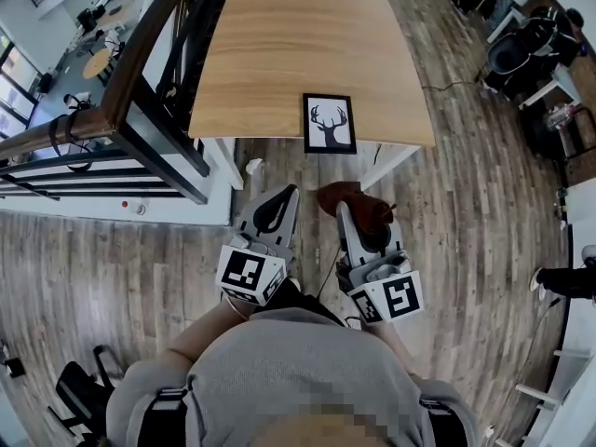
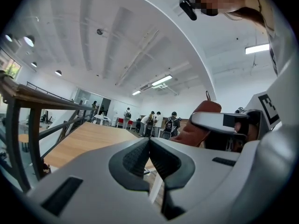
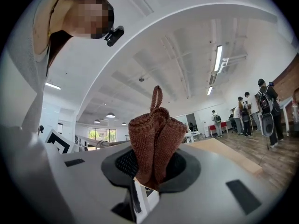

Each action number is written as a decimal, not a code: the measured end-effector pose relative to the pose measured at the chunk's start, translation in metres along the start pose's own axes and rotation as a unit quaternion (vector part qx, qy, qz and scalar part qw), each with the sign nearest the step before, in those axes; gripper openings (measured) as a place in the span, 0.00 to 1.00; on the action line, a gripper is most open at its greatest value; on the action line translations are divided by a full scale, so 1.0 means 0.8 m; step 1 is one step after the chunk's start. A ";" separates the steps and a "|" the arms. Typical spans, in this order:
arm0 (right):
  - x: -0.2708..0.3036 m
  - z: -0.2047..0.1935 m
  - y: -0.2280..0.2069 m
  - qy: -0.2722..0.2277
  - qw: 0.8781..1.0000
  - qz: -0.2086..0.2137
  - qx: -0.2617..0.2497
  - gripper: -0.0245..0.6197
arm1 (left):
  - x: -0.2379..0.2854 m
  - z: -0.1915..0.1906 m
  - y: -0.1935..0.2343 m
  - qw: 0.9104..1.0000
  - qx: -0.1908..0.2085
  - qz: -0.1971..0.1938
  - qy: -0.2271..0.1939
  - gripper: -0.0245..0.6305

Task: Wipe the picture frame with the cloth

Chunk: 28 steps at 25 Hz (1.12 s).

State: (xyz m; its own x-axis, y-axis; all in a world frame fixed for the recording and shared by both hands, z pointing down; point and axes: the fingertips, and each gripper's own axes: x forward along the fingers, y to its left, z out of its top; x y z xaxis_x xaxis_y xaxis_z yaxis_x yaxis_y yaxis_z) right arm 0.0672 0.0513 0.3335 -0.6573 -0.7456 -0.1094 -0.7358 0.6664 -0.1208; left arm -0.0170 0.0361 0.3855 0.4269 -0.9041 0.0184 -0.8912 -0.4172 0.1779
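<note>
**A:** What sits at the far left of the head view?

**B:** A dark stair railing [image 1: 140,82] runs down the upper left, beside the wooden table [image 1: 279,45]. A small crumpled scrap of white paper [image 1: 253,166] lies on the floor under the table's near edge.

**A:** And the left gripper?

**B:** The left gripper [image 1: 287,196] is lower centre-left, pointing toward the table. In the left gripper view its jaws are clenched pad to pad with nothing between them, so it is empty.

**A:** Where is the picture frame?

**B:** The picture frame [image 1: 329,123] lies flat at the near edge of the table, just above the middle of the head view. It is black-edged and holds a stag's-head print. Neither gripper touches it; both are apart from it, on the person's side of the table edge.

**A:** Then the right side?

**B:** The right gripper [image 1: 343,214] is lower centre-right, grasping the brown knitted cloth [image 1: 358,208]. In the right gripper view the cloth [image 3: 156,139] bunches upward from between the pads, with a small loop at its top.

**A:** So how far along is the task?

**B:** By the look of it, only the first part is done: the cloth is in hand. No wiping shows. What is left is to carry the cloth to the frame and rub it over the glass and border, perhaps with the left gripper steadying the frame.
</note>
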 end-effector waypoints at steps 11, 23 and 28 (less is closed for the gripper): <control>-0.009 0.008 0.025 -0.005 1.000 -0.003 -0.018 0.19 | -0.013 0.023 0.004 1.000 0.005 0.012 -0.021 0.05; -0.012 0.025 0.049 -0.017 0.999 0.010 -0.025 0.19 | -0.026 0.035 -0.003 1.000 0.007 0.000 -0.030 0.05; -0.011 0.028 0.057 -0.017 0.999 0.013 -0.029 0.19 | -0.027 0.043 0.000 0.999 0.006 -0.001 -0.037 0.05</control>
State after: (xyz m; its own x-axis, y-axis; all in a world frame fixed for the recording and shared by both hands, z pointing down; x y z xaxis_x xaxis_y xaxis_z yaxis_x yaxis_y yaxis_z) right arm 0.0432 0.0879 0.3070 -0.6715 -0.7265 -0.1458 -0.7271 0.6840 -0.0592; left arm -0.0315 0.0522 0.3511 0.4173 -0.9071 -0.0545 -0.8919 -0.4204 0.1667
